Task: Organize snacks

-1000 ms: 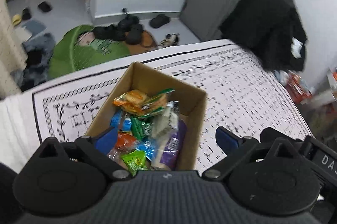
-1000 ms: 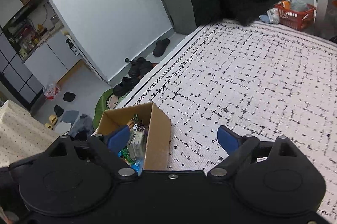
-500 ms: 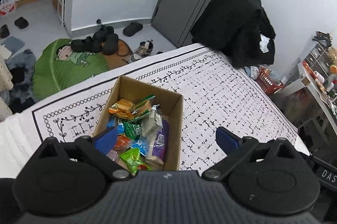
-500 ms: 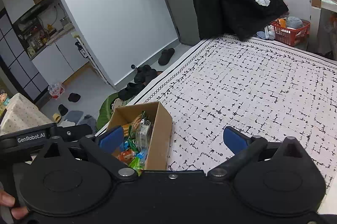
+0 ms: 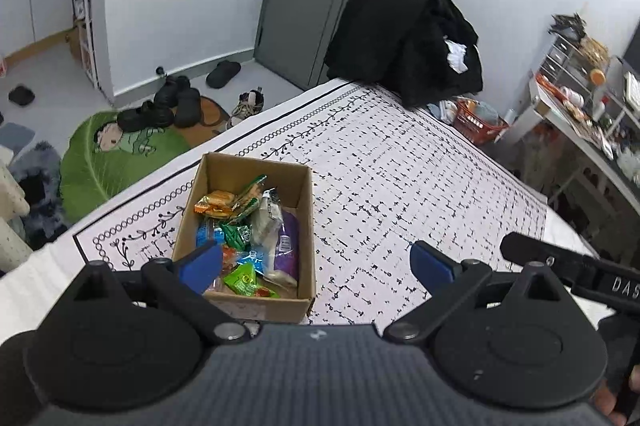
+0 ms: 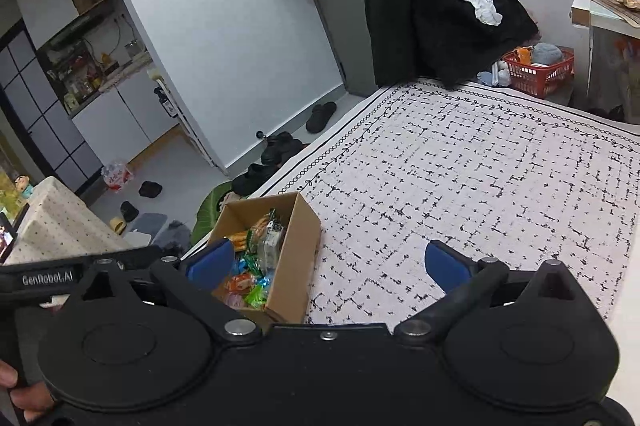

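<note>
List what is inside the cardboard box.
The cardboard box holds loose snack packets: an orange one, green, purple, blue. Lower layers and the box floor are covered.

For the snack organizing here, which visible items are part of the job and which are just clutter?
Job items:
cardboard box
snack packets inside it
left gripper, open
right gripper, open

Just lying about:
black coat
red basket
shoes
green leaf mat
patterned bedspread

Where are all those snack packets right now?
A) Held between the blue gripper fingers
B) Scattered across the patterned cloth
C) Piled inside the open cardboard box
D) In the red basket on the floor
C: the colourful snack packets lie heaped inside the open cardboard box, and both grippers are open and empty.
</note>
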`<state>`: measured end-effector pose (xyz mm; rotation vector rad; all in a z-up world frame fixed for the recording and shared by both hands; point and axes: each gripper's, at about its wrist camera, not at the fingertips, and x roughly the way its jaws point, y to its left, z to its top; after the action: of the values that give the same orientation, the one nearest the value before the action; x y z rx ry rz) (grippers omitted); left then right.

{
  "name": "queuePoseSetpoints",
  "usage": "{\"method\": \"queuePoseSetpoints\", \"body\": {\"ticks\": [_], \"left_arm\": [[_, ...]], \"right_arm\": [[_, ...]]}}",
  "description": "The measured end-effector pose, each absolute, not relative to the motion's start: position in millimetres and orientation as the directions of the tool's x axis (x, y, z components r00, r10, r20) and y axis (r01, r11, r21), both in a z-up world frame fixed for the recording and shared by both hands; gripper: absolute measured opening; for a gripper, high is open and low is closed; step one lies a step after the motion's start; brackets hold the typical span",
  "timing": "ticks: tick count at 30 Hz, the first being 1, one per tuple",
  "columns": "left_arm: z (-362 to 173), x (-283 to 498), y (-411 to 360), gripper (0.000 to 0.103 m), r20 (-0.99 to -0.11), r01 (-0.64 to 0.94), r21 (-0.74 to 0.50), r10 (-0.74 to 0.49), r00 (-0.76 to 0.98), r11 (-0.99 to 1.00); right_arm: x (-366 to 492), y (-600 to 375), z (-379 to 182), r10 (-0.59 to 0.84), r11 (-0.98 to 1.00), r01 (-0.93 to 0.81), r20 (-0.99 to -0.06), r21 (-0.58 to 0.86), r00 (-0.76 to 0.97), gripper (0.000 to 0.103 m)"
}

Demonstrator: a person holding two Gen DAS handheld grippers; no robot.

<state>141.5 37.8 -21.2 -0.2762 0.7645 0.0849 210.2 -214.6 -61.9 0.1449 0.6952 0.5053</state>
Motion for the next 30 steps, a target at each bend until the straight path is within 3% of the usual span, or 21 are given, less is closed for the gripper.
{"method": "queuePoseSetpoints", "body": {"ticks": [30], "left_arm": [[-6.6, 91.3, -4.5, 0.1, -0.677, -0.135, -0.155, -0.006, 0.736, 0.979]], "right_arm": [[171.9, -250.5, -58.6, 0.522, 0.847, -0.457, -0.587, 0.272, 0.618, 0.103]]}}
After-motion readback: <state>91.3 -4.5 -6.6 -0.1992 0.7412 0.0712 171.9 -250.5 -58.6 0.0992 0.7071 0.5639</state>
